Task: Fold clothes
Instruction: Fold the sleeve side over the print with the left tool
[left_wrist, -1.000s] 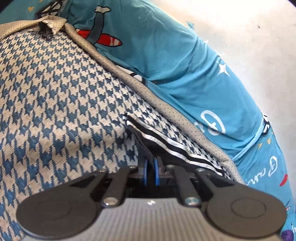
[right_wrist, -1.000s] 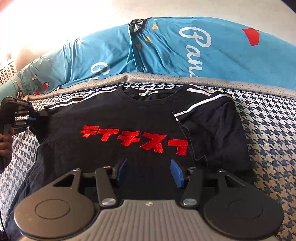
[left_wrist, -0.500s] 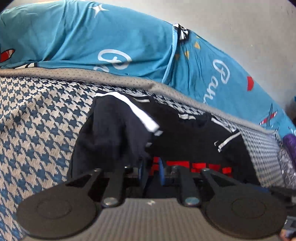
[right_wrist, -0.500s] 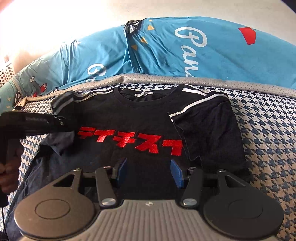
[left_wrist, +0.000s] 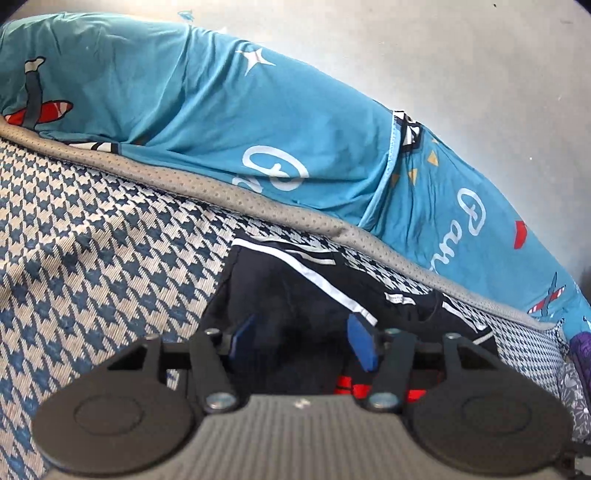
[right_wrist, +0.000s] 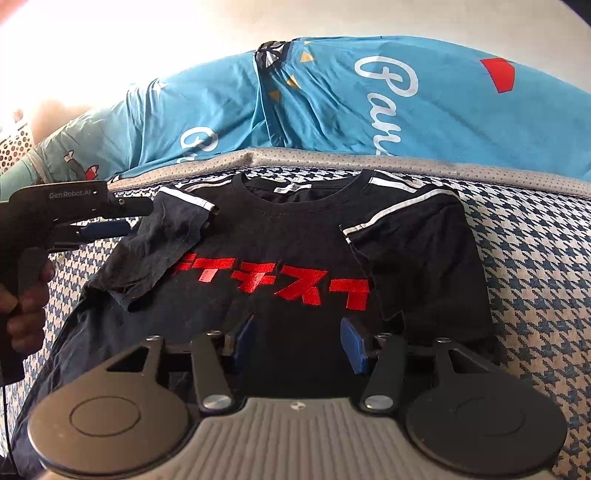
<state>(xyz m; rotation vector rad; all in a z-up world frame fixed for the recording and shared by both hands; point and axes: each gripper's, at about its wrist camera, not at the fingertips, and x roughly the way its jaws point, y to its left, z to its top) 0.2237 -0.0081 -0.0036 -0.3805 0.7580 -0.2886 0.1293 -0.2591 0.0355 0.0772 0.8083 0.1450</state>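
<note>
With both sleeves folded in, shirt (right_wrist: 295, 266) lies collar-up mid-frame on the bed (right_wrist: 535, 280); right claw (right_wrist: 297, 341) gapes empty over the hem, left claw (right_wrist: 122, 221), just opened, sits frame-left beside its sleeve

The T-shirt (right_wrist: 295, 258) lies on the mattress (right_wrist: 535, 277), both sleeves folded inward, bedding (right_wrist: 332, 103) behind it.
</note>
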